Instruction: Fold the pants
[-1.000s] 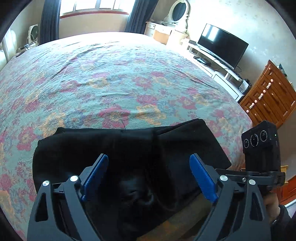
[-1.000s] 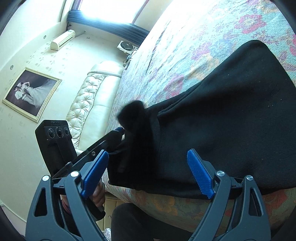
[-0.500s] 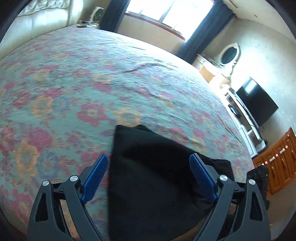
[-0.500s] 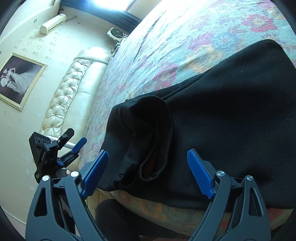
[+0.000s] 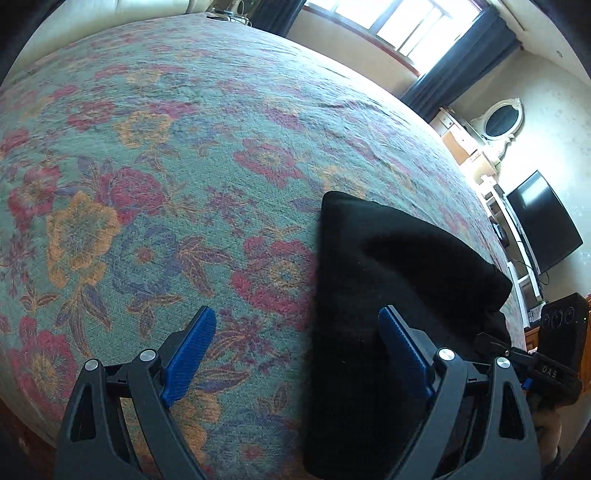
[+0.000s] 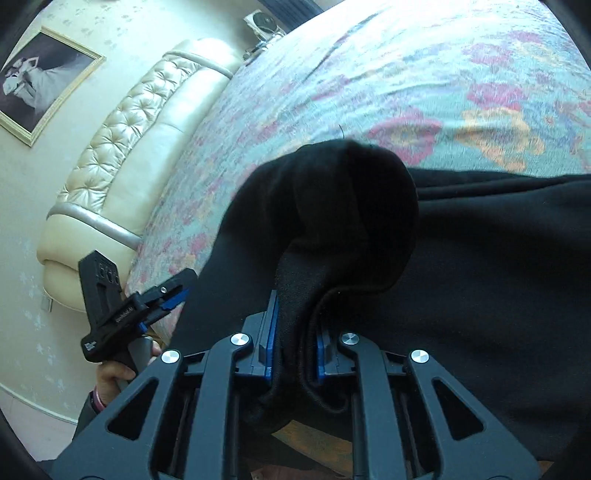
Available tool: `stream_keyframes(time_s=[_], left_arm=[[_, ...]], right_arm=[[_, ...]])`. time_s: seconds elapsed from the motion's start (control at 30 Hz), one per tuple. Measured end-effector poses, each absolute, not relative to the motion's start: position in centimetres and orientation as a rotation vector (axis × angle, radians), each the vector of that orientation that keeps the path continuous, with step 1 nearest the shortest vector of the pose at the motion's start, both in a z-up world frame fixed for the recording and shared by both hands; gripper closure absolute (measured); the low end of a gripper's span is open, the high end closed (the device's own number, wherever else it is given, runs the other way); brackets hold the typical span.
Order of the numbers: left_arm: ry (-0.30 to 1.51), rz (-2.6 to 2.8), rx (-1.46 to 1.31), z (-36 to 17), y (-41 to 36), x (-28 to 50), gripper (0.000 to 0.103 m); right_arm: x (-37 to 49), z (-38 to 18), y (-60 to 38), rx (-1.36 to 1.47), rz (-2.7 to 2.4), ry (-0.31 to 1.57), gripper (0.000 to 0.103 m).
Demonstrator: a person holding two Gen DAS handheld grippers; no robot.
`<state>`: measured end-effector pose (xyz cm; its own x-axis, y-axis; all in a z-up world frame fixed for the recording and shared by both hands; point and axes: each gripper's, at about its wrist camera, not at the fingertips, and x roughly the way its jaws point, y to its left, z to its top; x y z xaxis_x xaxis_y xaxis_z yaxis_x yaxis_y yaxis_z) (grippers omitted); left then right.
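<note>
**Right tool bites the pants, left tool waits wide**

While the right tool [image 6: 291, 347] sits closest to its camera, look at that grip: its blue pads are drawn together on a thick bunch of black cloth, clamped on the pants [image 6: 480, 295] right at the near edge of the bed [image 6: 406, 81]. A rounded hump of fabric rises just beyond the pads, so several layers are caught at once. That's the thing to watch, I'd say: a grip this bulky can drag the lower layers along, so the lift wants to be slow and level, carried across the garment rather than yanked upward.

Over on the other side, the left tool [image 5: 295, 354] is spread wide and holding nothing, hovering above the floral bedspread [image 5: 147, 184] with one pad over the bare cover and the other over the black cloth. The pants [image 5: 388, 295] lie beside it, flat on the bed near the front edge. My read: it should take the matching corner, so the fold comes down with its edges square.

Farther back, the padded headboard [image 6: 122, 147] and a framed picture [image 6: 40, 77]; across the room, a television [image 5: 543, 221] and curtained window [image 5: 417, 33].
</note>
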<state>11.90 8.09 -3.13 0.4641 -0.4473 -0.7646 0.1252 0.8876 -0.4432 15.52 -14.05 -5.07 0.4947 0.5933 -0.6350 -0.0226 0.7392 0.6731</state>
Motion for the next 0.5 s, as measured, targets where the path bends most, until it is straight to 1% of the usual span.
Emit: stream_keyframes(time_s=[0.1,0.23,0.37,0.5], left_arm=[[1.029,-0.400,-0.386,-2.9,7.7,11.5,0.014],[1.058,-0.463,-0.455,-3.3,6.2,11.3,0.014],[1.091,-0.517,-0.446,-3.9,3.4,10.9,0.014],[1.120,-0.561,-0.403,-4.6,0.3,10.3,0.014]], right_arm=[[14.2,-2.4,-16.5,0.650,0.409,0.925,0.090],[12.5,-0.5,-20.6,0.599,0.353,0.905,0.090],[11.1,-1.0,-25.4,0.604,0.240,0.921,0.090],[9.5,-4.6,-29.8,0.653,0.157,0.982,0.090]])
